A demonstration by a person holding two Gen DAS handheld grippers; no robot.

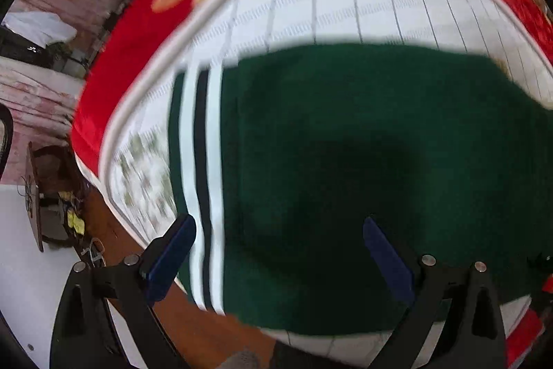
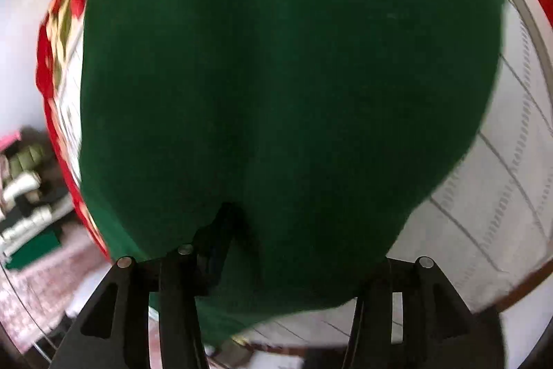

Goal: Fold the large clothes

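Observation:
A dark green garment [image 1: 363,161] with white and dark stripes [image 1: 200,161] at its left end lies on a white mattress [image 1: 345,6]. My left gripper [image 1: 280,251] is open above the garment's near edge, its blue pads [image 1: 169,258] apart and holding nothing. In the right wrist view the green garment [image 2: 276,75] fills most of the frame and drapes over the fingers. My right gripper [image 2: 242,230] is shut on a fold of the green cloth; only the left finger [image 2: 221,230] shows, the other is hidden under fabric.
A red floral blanket [image 1: 138,33] borders the mattress on the far side. A wooden bed edge [image 1: 114,230] and clutter on the floor [image 1: 69,220] lie at the left. White mattress [image 2: 484,213] shows right of the garment; folded items [image 2: 27,196] sit far left.

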